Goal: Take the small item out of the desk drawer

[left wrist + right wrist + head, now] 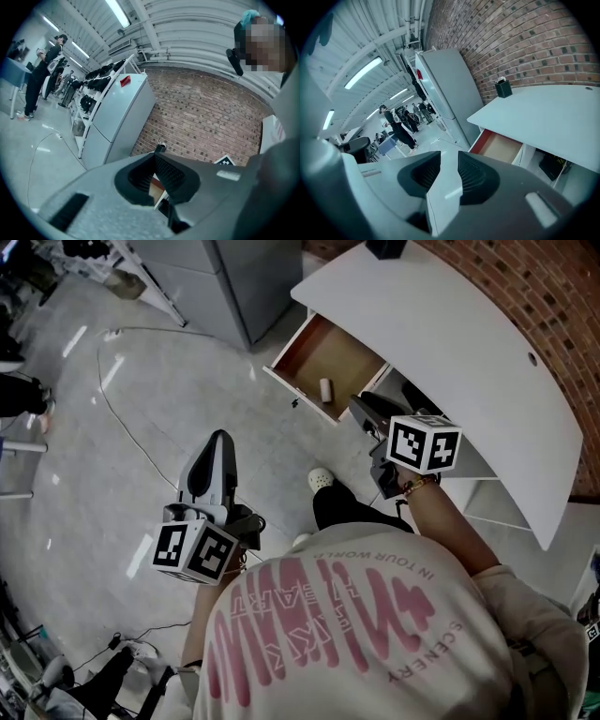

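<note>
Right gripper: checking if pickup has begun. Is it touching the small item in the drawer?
Apart. Head view shows the small item in the drawer, clear of the right gripper; right gripper view shows only floor between its jaws.

The desk (pixel 441 343) is white; its drawer (pixel 342 357) is brown inside, the small item (pixel 325 388) cream. Far wall (pixel 553 296) red brick, cabinet (pixel 234 277) grey, floor (pixel 112 456) glossy grey, shirt (pixel 375 634) white with pink lettering.

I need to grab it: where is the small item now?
Head view, upper centre: the small item sits inside the open drawer under the white desk, just up-left of the right gripper.
</note>
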`<act>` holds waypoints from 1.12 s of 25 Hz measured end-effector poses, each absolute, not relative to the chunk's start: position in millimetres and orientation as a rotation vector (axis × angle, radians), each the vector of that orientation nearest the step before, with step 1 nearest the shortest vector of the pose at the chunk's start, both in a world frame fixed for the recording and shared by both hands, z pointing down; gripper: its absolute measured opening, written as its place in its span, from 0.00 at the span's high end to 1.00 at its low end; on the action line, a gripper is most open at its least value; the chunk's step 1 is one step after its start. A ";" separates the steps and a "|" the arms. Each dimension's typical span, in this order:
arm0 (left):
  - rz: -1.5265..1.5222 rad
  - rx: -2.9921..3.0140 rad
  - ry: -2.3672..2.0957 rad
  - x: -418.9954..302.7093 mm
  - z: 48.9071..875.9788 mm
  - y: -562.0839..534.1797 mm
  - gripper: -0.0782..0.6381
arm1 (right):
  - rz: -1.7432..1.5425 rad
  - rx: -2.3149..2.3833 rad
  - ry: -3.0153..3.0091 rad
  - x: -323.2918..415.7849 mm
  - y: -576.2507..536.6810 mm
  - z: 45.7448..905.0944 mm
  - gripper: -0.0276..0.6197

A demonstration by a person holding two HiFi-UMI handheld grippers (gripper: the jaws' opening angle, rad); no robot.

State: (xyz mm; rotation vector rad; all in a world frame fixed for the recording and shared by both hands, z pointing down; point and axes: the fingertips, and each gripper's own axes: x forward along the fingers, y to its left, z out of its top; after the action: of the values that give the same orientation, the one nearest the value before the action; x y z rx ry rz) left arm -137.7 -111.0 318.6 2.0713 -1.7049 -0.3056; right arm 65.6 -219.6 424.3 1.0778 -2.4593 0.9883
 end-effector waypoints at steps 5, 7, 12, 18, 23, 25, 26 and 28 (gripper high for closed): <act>-0.281 2.000 -1.761 -155.6 333.0 -129.3 0.88 | 0.998 1.053 -2.408 58.1 -254.5 450.2 0.75; -0.268 1.963 -1.787 -162.7 340.0 -135.7 0.88 | 1.008 1.033 -2.379 55.5 -266.3 463.1 0.74; -0.235 1.870 -1.827 -174.2 361.4 -155.8 0.88 | 1.032 0.984 -2.312 50.9 -293.7 493.1 0.73; -0.194 1.791 -1.834 -176.1 384.0 -184.3 0.88 | 1.086 0.920 -2.241 41.2 -327.1 535.6 0.72; -0.165 1.731 -1.849 -183.1 401.8 -204.1 0.88 | 1.090 0.903 -2.156 36.9 -358.2 581.8 0.70; -0.153 1.696 -1.863 -187.9 406.7 -207.1 0.88 | 1.094 0.896 -2.116 35.9 -366.1 599.8 0.69; -0.147 1.677 -1.871 -190.3 408.4 -207.6 0.88 | 1.099 0.888 -2.096 35.0 -368.4 608.1 0.68; -0.141 1.648 -1.887 -194.1 410.6 -209.7 0.88 | 1.110 0.869 -2.061 32.4 -372.5 622.9 0.67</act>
State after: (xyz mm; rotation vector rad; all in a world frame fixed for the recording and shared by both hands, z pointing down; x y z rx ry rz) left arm -194.1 -209.7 410.6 1.6476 -1.8869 -0.1411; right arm 32.4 -372.5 622.9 0.8687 -2.0610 1.1095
